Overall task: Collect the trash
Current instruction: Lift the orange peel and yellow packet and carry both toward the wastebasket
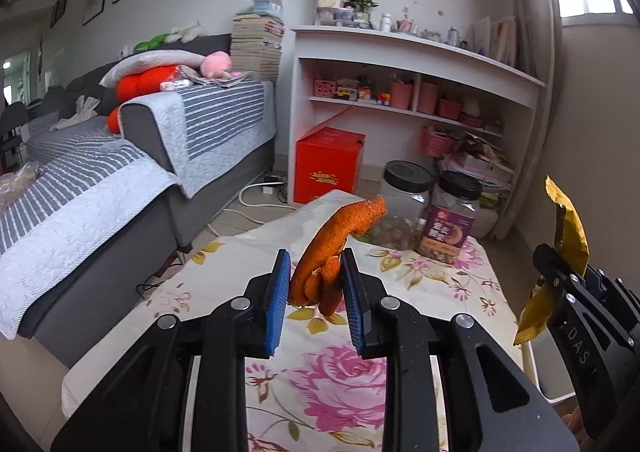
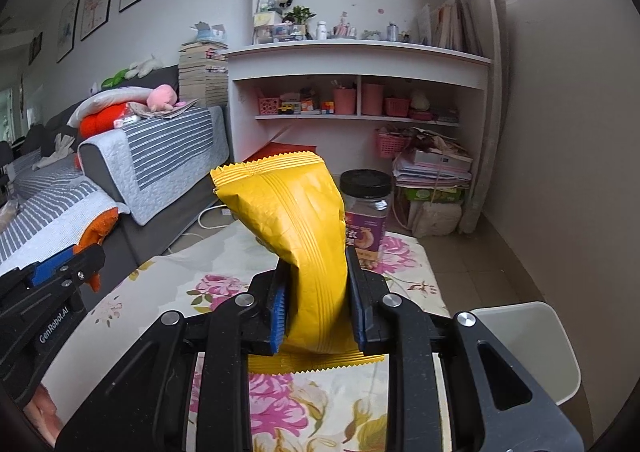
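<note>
Left gripper [image 1: 316, 284] clamped on curled orange peel [image 1: 336, 248] between blue pads; right gripper [image 2: 318, 308] clamped on yellow wrapper [image 2: 304, 236], jaws nearly closed.

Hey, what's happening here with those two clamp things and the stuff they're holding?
A person is collecting trash with a hand-held gripper in each hand. The left hand-held gripper is shut on an orange peel, and the right hand-held gripper is shut on a yellow snack wrapper. Both pieces are held up above the floral tablecloth, where a dark-lidded jar stands. A white bin sits just to the right; nothing has been dropped in yet.
</note>
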`<act>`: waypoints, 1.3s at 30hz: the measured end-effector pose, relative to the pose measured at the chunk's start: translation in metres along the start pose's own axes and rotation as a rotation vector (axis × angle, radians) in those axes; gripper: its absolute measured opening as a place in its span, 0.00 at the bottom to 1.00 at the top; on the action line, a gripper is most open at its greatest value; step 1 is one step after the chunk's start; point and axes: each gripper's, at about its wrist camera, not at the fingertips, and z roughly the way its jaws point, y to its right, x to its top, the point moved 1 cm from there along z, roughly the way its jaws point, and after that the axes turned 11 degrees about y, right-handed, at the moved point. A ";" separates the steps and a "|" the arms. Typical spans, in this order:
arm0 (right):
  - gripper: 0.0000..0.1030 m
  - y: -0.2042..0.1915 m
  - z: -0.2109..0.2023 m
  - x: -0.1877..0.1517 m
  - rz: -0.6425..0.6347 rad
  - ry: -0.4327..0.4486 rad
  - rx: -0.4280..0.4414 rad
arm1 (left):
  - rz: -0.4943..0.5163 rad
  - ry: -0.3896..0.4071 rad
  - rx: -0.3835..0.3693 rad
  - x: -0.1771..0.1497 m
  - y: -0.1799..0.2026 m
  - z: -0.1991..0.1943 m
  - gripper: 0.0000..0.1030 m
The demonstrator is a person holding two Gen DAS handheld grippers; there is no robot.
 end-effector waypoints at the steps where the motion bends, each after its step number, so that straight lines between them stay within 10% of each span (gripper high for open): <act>1: 0.24 0.005 -0.001 0.000 0.004 0.000 -0.007 | 0.002 0.000 -0.004 0.000 0.003 0.001 0.26; 39: 0.31 0.198 0.004 -0.005 0.211 -0.072 -0.341 | 0.146 -0.059 -0.278 -0.017 0.183 0.012 0.26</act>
